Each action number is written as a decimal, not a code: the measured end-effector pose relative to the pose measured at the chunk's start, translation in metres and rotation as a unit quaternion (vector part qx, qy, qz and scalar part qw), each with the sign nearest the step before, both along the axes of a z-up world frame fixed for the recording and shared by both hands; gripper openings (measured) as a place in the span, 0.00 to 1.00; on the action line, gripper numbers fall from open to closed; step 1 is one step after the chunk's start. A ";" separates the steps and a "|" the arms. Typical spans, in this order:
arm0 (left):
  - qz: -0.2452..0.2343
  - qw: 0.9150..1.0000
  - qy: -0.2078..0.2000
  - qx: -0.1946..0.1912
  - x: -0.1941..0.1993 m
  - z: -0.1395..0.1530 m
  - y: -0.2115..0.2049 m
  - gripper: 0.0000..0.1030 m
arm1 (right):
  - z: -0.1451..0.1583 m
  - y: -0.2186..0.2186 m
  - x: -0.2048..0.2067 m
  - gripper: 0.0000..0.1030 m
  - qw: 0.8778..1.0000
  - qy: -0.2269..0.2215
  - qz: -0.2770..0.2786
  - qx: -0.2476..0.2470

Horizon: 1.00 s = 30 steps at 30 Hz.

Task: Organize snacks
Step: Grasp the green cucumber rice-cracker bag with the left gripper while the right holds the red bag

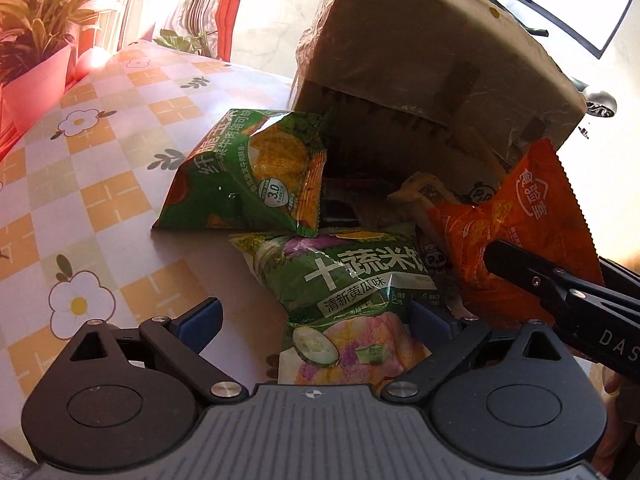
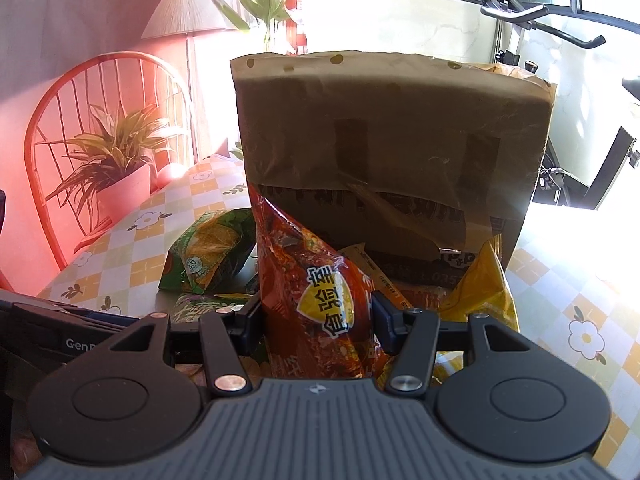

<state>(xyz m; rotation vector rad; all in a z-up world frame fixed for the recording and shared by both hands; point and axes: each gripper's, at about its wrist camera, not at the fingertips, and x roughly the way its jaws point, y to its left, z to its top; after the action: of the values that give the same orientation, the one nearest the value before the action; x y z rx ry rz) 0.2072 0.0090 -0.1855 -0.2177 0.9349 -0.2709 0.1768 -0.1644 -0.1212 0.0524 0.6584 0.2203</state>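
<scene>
At centre frame the right hand-held gripper (image 2: 318, 316) is clenched on an orange snack packet (image 2: 316, 292), lifted before the brown paper bag (image 2: 392, 128). The left hand-held gripper (image 1: 316, 318) is spread wide over a green cucumber packet (image 1: 340, 280), seemingly flat on the bench (image 1: 100, 208).

Matt brown paper bag (image 2: 392, 120), glossy crinkled plastic snack packets (image 1: 352, 280).

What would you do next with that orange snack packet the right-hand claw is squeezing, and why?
Probably lift it up and away from the pile. The right gripper is already shut on the orange packet, which stands among other snacks in front of the paper bag, while the left gripper sits open over the cucumber packet.
</scene>
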 end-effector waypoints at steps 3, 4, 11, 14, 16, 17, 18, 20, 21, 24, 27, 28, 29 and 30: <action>-0.006 1.000 0.004 -0.011 0.003 -0.005 -0.003 0.98 | 0.000 0.001 0.001 0.54 1.000 0.001 -0.002 0.003; -0.010 1.000 0.006 -0.012 0.004 -0.007 -0.005 0.97 | -0.001 0.001 0.001 0.54 1.000 0.002 -0.003 0.004; -0.027 0.999 0.002 -0.028 0.004 -0.013 -0.016 0.85 | -0.001 -0.001 0.000 0.54 1.000 0.004 -0.008 0.007; -0.033 0.999 -0.021 -0.018 -0.006 -0.002 -0.021 0.67 | 0.000 -0.001 0.000 0.54 1.000 0.004 -0.010 0.008; -0.030 0.999 -0.038 0.014 -0.013 0.005 -0.026 0.63 | 0.001 -0.001 -0.001 0.54 1.000 0.003 -0.012 0.008; -0.029 0.998 -0.044 0.022 -0.017 0.008 -0.027 0.61 | 0.002 -0.001 -0.002 0.54 1.000 0.002 -0.013 0.009; -0.027 0.998 -0.048 0.023 -0.020 0.012 -0.026 0.60 | 0.003 -0.002 -0.003 0.54 1.000 -0.001 -0.014 0.010; -0.021 0.998 -0.061 0.024 -0.027 0.019 -0.025 0.59 | 0.008 -0.002 -0.006 0.54 1.000 -0.008 -0.015 0.012; -0.018 0.997 -0.074 0.030 -0.034 0.026 -0.023 0.59 | 0.011 -0.002 -0.009 0.54 1.000 -0.014 -0.016 0.012; -0.015 0.992 -0.116 0.050 -0.051 0.046 -0.024 0.58 | 0.022 -0.001 -0.016 0.54 0.999 -0.030 -0.015 0.013; -0.007 0.987 -0.152 0.060 -0.066 0.067 -0.022 0.58 | 0.035 0.000 -0.022 0.54 0.999 -0.046 -0.018 0.013; -0.003 0.984 -0.163 0.065 -0.070 0.074 -0.020 0.58 | 0.039 0.000 -0.023 0.54 0.999 -0.049 -0.018 0.013; 0.003 0.982 -0.176 0.072 -0.072 0.081 -0.021 0.58 | 0.045 0.000 -0.025 0.54 0.998 -0.055 -0.019 0.014; 0.008 0.979 -0.188 0.080 -0.075 0.087 -0.021 0.58 | 0.051 -0.001 -0.026 0.54 0.998 -0.062 -0.020 0.015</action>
<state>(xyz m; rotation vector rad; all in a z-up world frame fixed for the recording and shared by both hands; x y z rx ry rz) 0.1322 -0.0119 -0.0980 -0.0237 0.5747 -0.2108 0.1507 -0.1654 -0.0706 0.0796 0.5304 0.1934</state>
